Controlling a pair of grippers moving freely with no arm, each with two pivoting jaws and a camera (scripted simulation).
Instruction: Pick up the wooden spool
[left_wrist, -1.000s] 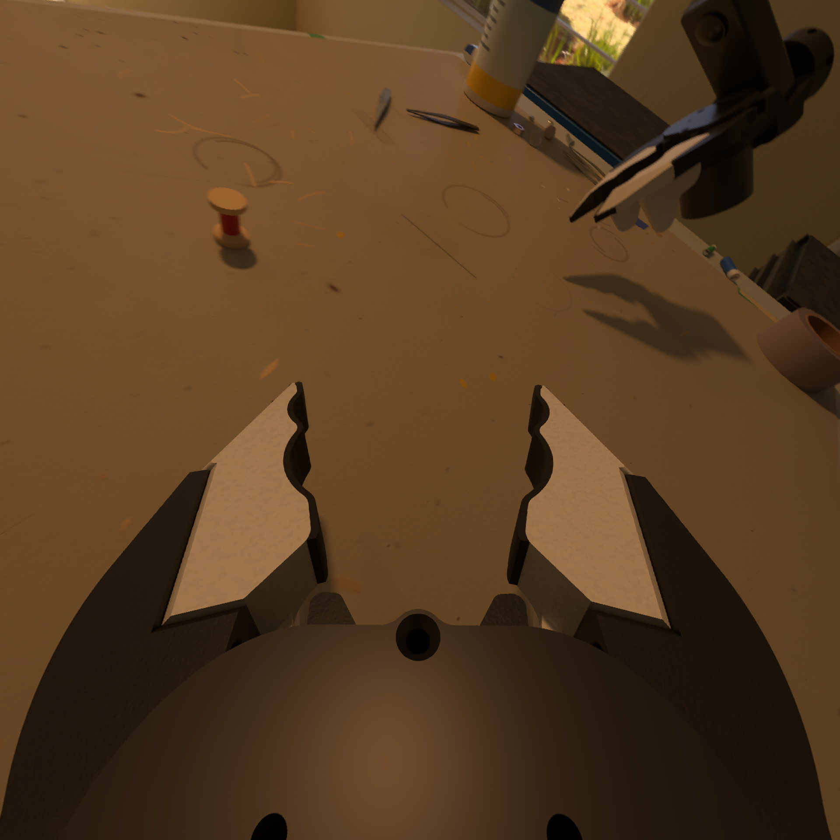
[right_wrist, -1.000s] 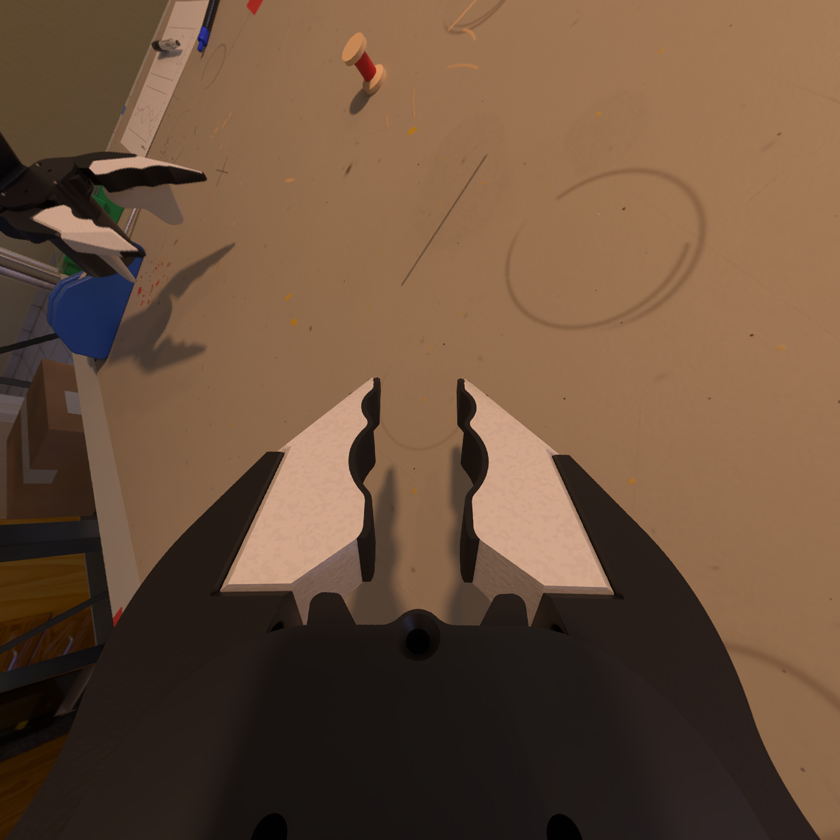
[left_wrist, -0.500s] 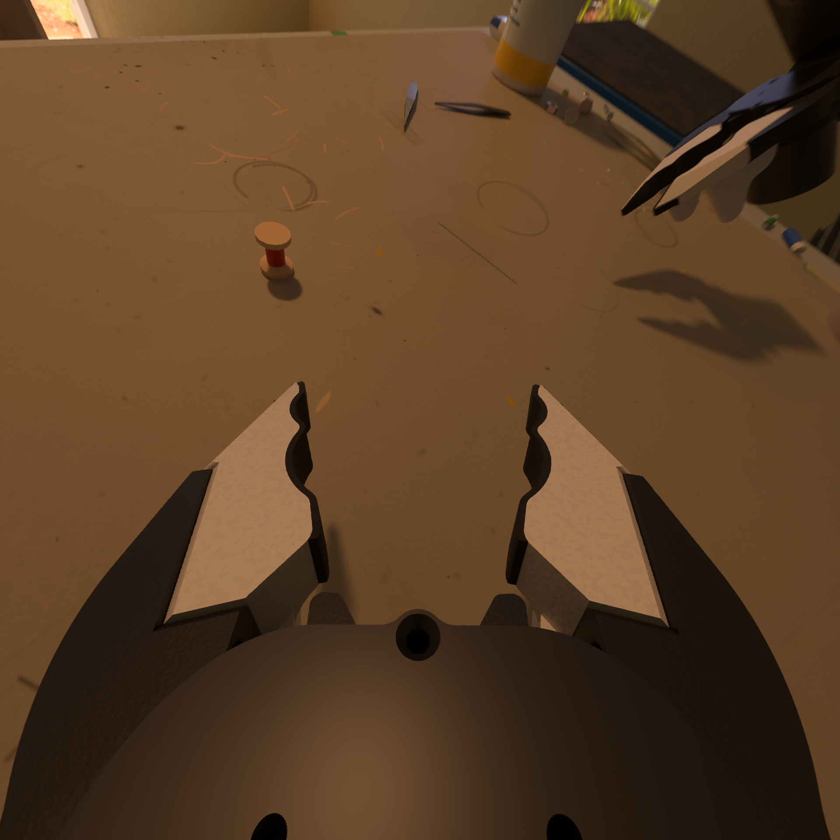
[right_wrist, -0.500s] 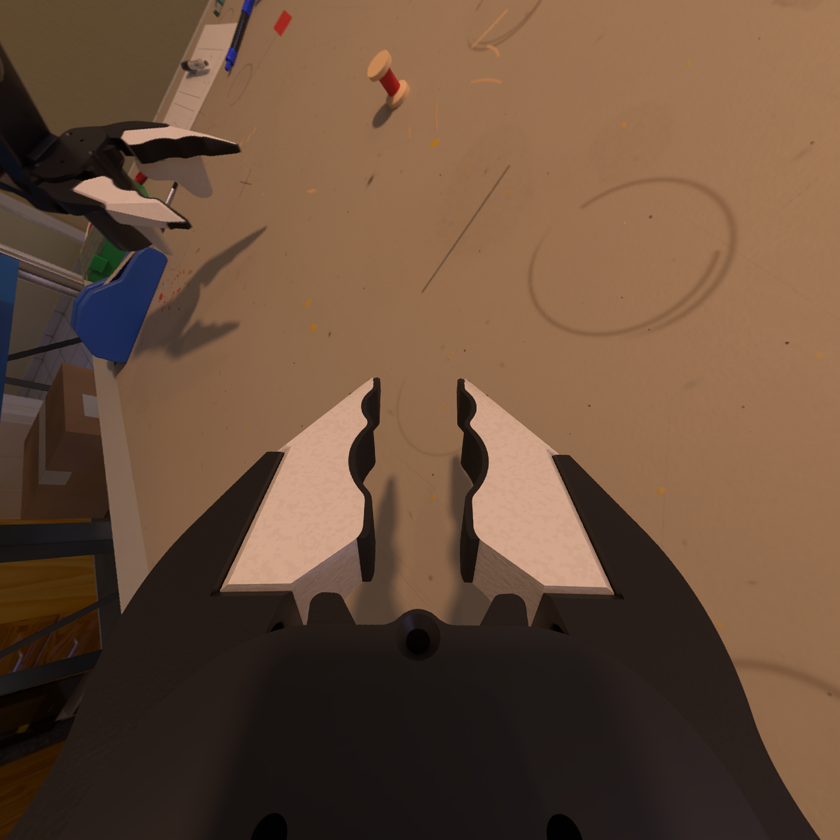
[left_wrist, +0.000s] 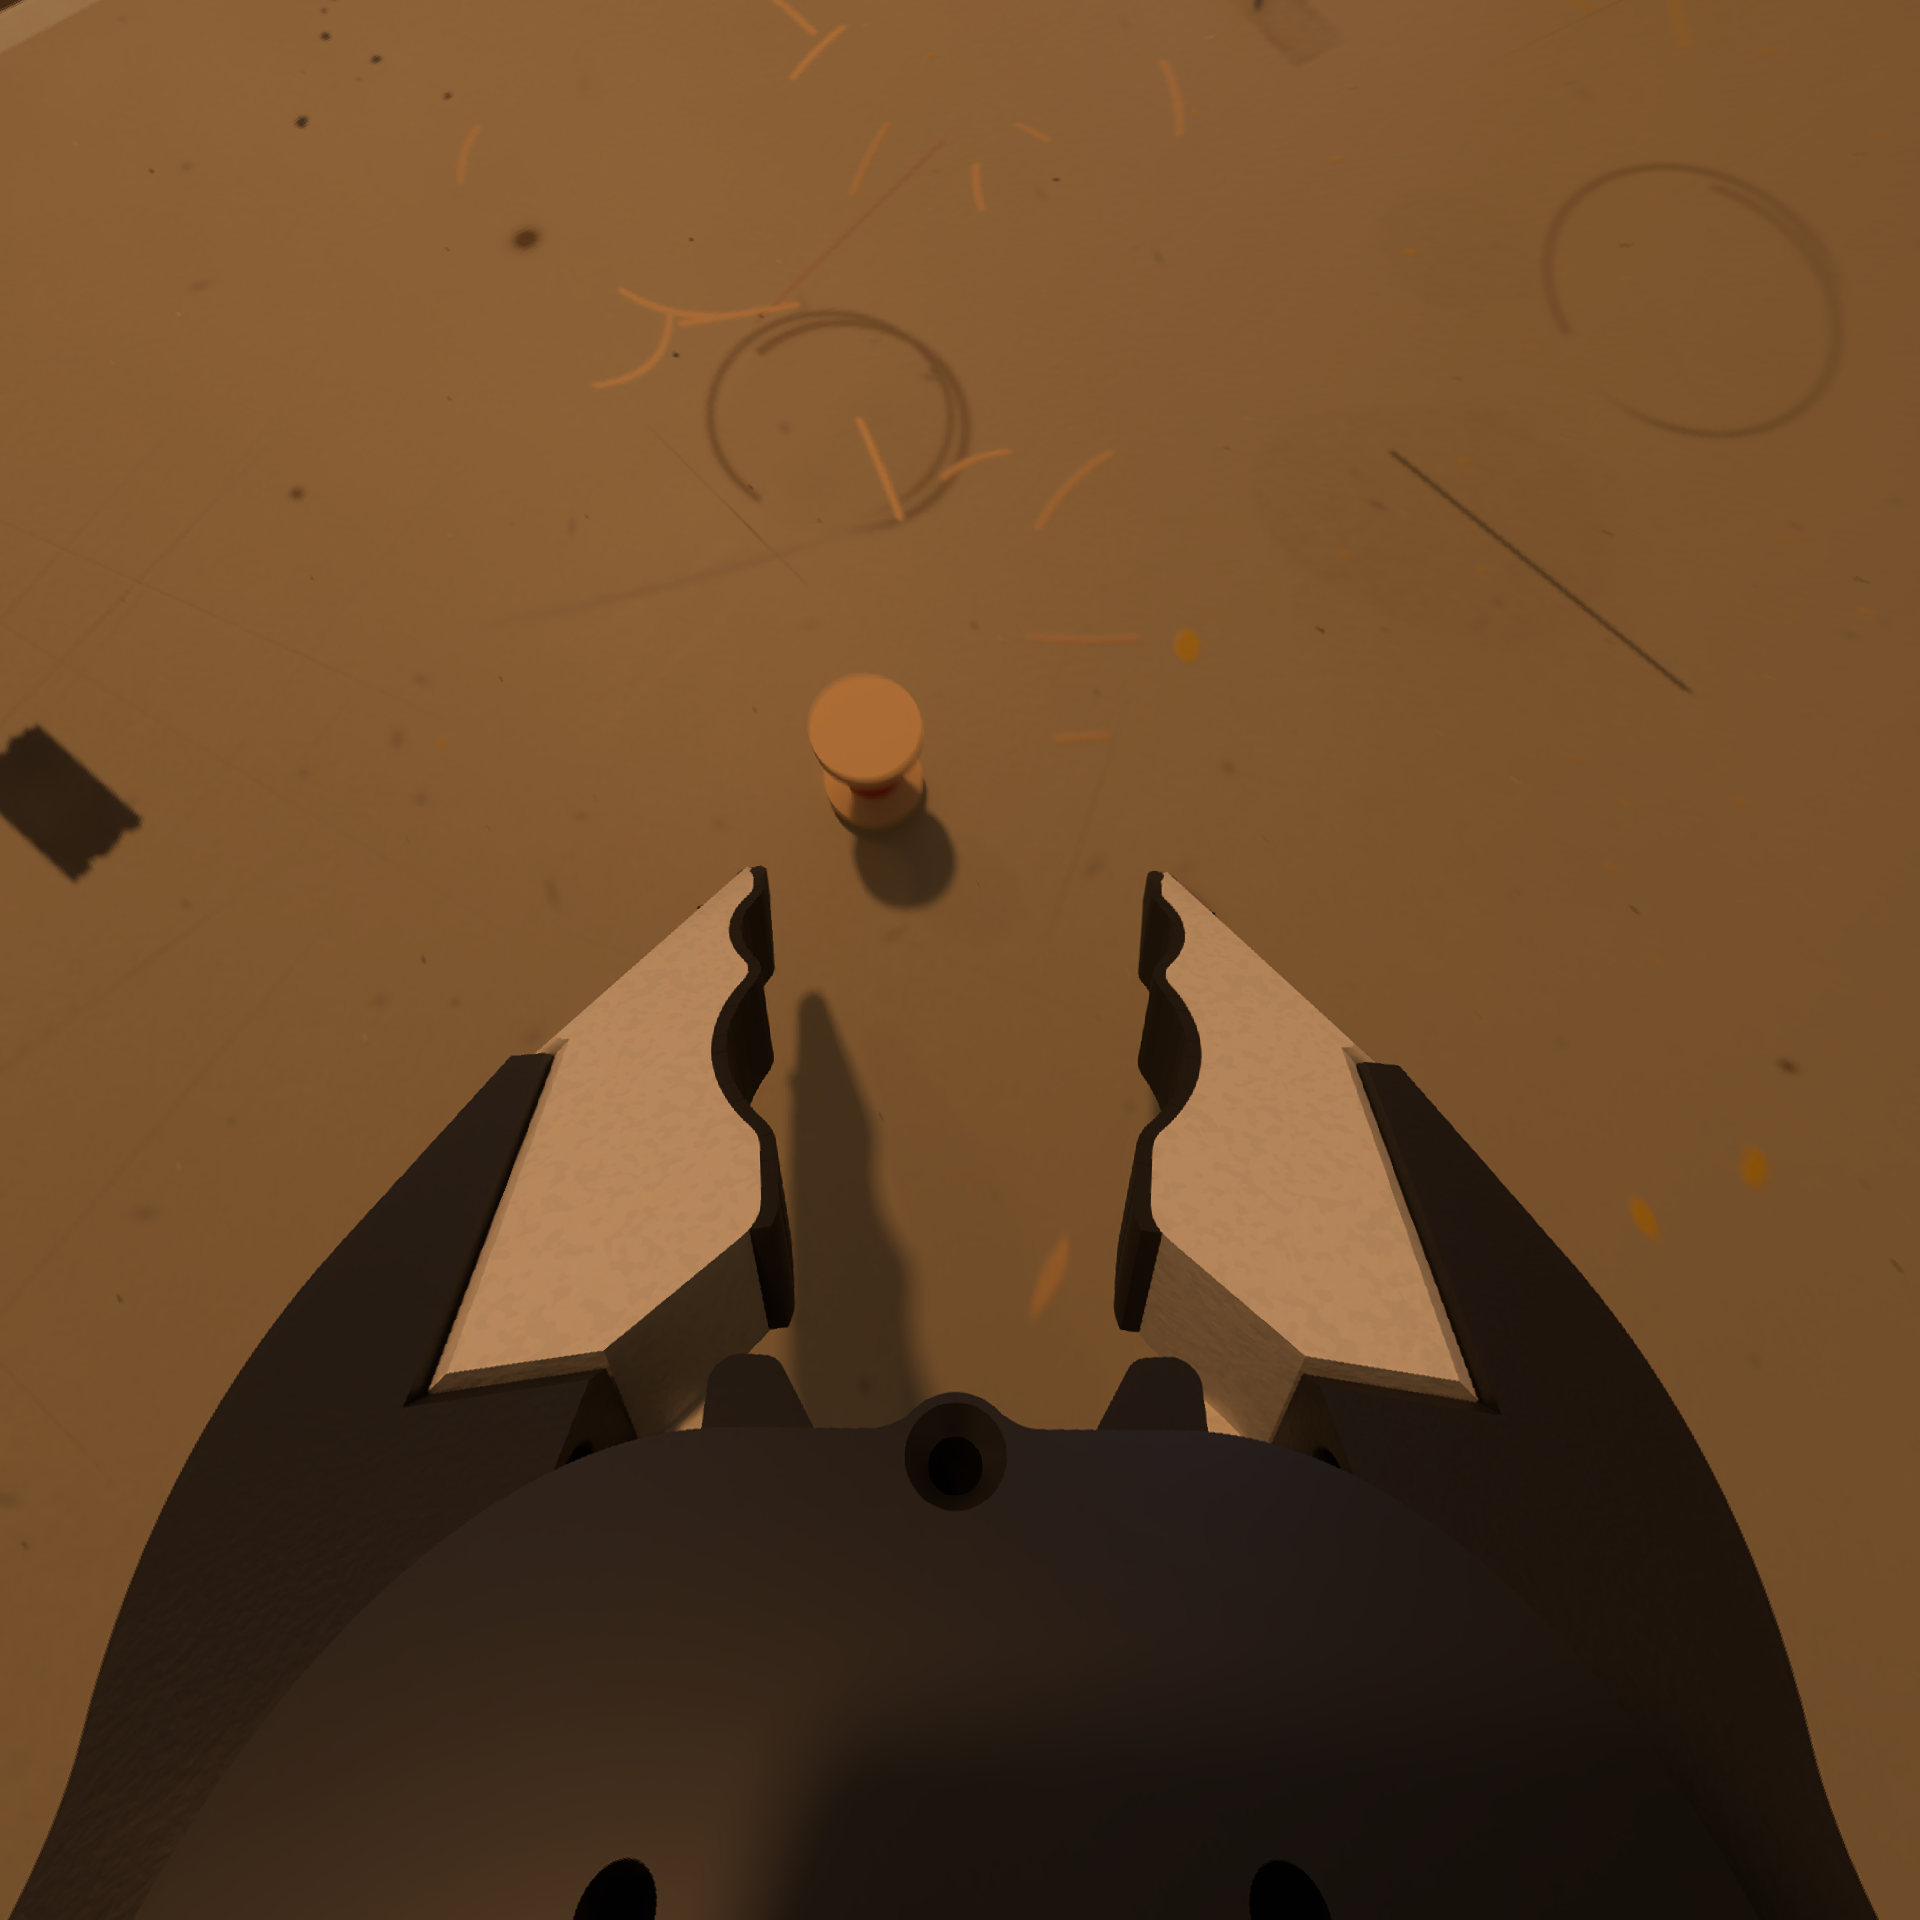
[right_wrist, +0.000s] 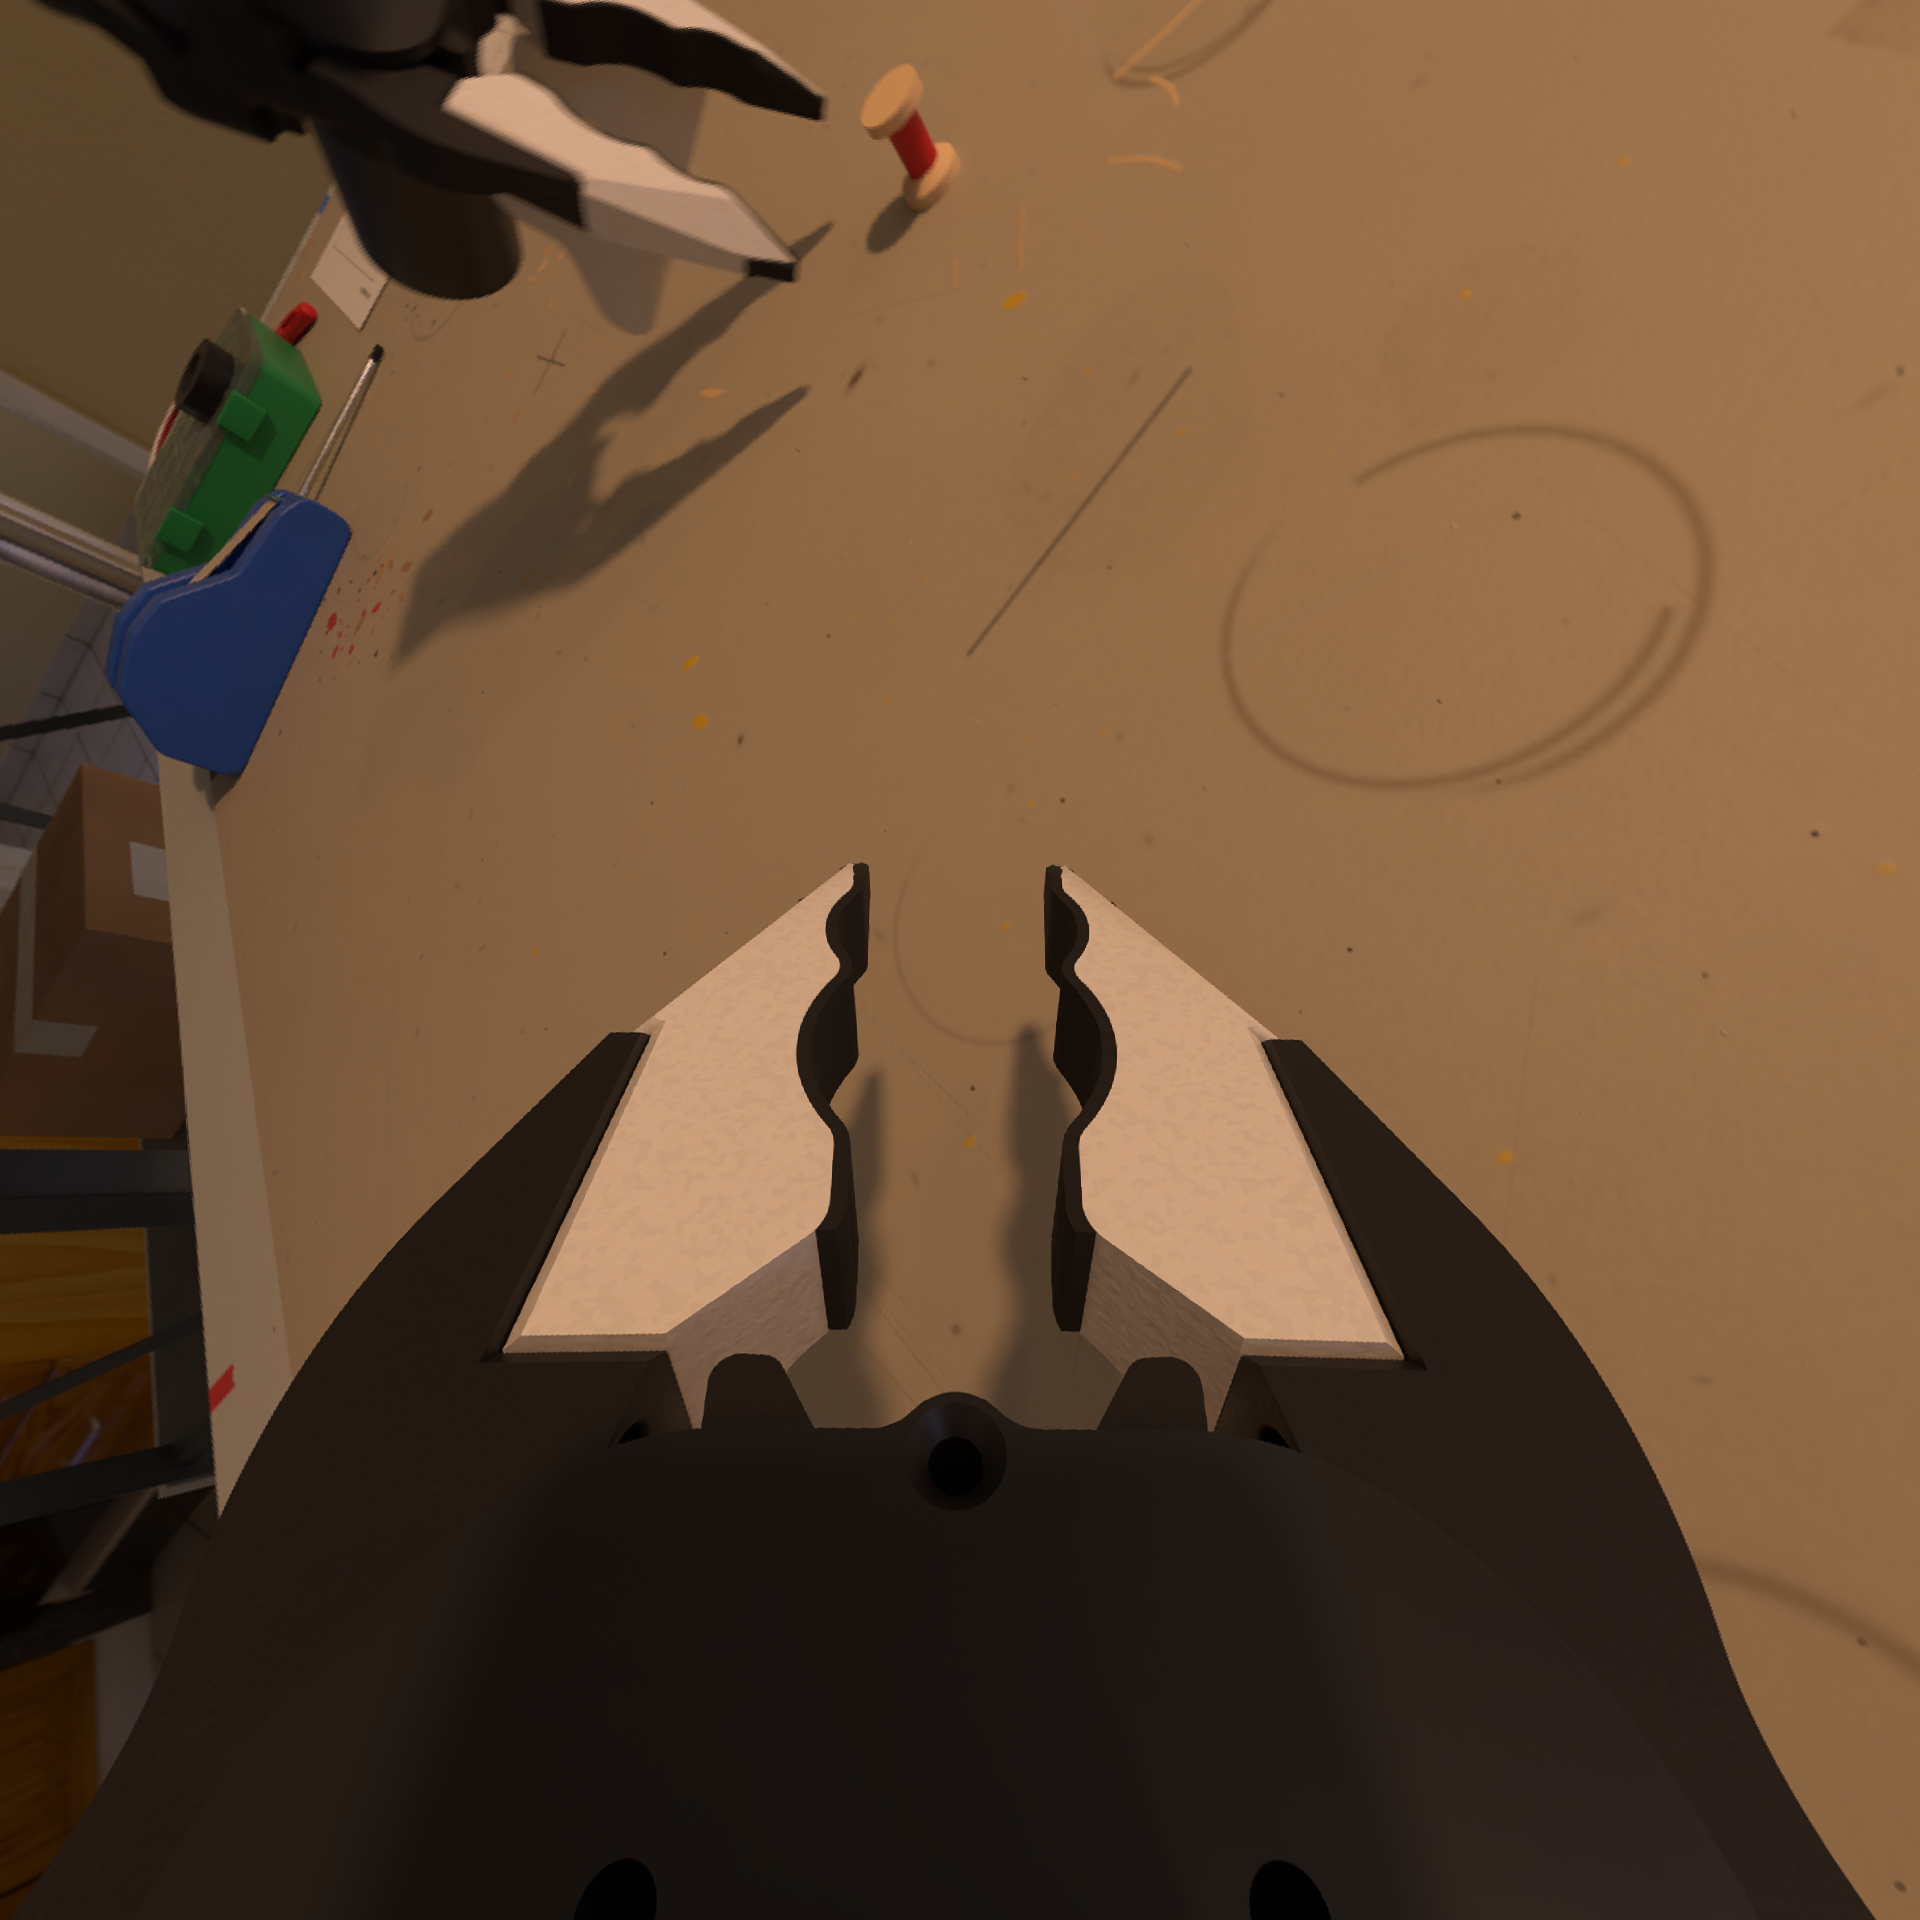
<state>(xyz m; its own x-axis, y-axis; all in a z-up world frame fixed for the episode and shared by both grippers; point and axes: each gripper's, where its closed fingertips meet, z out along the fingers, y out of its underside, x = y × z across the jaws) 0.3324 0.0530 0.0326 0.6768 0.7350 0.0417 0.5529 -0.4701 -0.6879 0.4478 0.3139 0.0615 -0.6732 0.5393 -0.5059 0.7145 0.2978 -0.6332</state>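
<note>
The wooden spool with red thread stands upright on the brown table, just ahead of my left gripper and slightly left of its centre line. The left gripper is open and empty, above the table. In the right wrist view the spool is at the top, with the left gripper close on its left, fingers spread. My right gripper is partly open and empty, far from the spool, over bare table.
A green box and a blue case sit at the table's left edge in the right wrist view, with a cardboard box below the edge. A dark patch marks the table at the left.
My left gripper has moved forward and turned left toward the spool, which now sits just beyond its fingertips. The right gripper has barely shifted.
</note>
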